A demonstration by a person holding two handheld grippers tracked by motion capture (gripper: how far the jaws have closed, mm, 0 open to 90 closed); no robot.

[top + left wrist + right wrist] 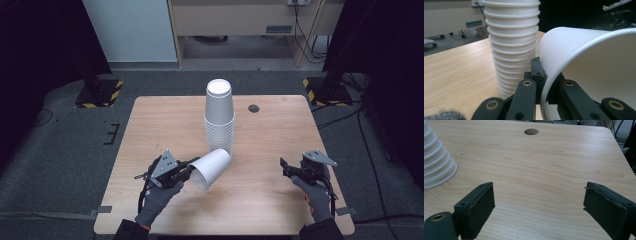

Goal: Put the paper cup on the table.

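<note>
A single paper cup (211, 168) lies tilted beside the stack (219, 117), its rim clamped in the left tongs (544, 82) (just pulled free, I judge); next, carry it clear; right tongs (537, 210) gape empty over the desk (150, 125).

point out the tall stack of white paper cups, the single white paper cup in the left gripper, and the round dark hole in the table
tall stack of white paper cups (219, 117), high view, mid side wall
single white paper cup (210, 167), high view, side wall
round dark hole (531, 131), right gripper view, centre

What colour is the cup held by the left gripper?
White, the cup shows it best in the left gripper view.
</note>
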